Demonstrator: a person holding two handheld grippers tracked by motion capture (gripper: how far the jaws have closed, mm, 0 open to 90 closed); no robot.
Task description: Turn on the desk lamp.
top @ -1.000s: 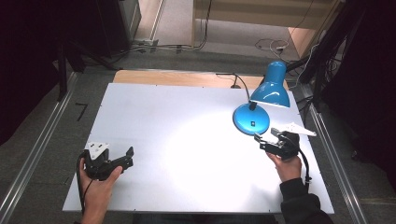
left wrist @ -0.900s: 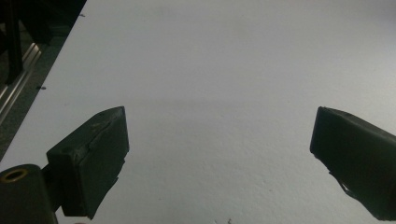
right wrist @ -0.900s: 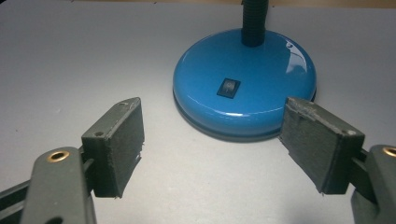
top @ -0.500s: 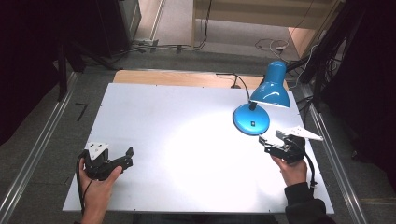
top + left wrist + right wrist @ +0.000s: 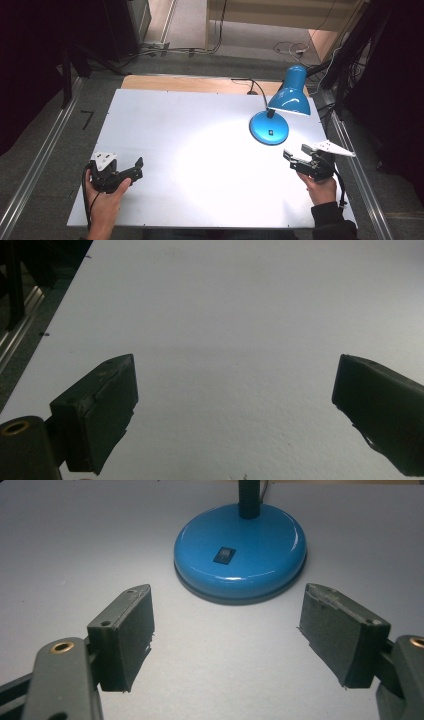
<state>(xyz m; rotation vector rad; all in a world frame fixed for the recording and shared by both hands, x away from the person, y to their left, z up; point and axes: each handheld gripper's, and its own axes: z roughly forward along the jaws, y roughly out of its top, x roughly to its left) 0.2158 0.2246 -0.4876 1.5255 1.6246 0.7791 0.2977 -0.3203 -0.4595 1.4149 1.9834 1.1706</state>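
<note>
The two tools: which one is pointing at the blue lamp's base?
The right tool. Its open jaws face the lamp base, with the black switch ahead. The left tool faces only bare table.

A blue desk lamp (image 5: 280,107) stands upright at the far right of the white counter (image 5: 190,150). Its round glossy base (image 5: 240,550) lies flat on the surface and carries a small black rocker switch (image 5: 223,555) on top. A dark neck rises from the base to the blue cone shade (image 5: 290,95), which tilts down toward the left, throwing a bright pool of light across the counter's middle.
</note>
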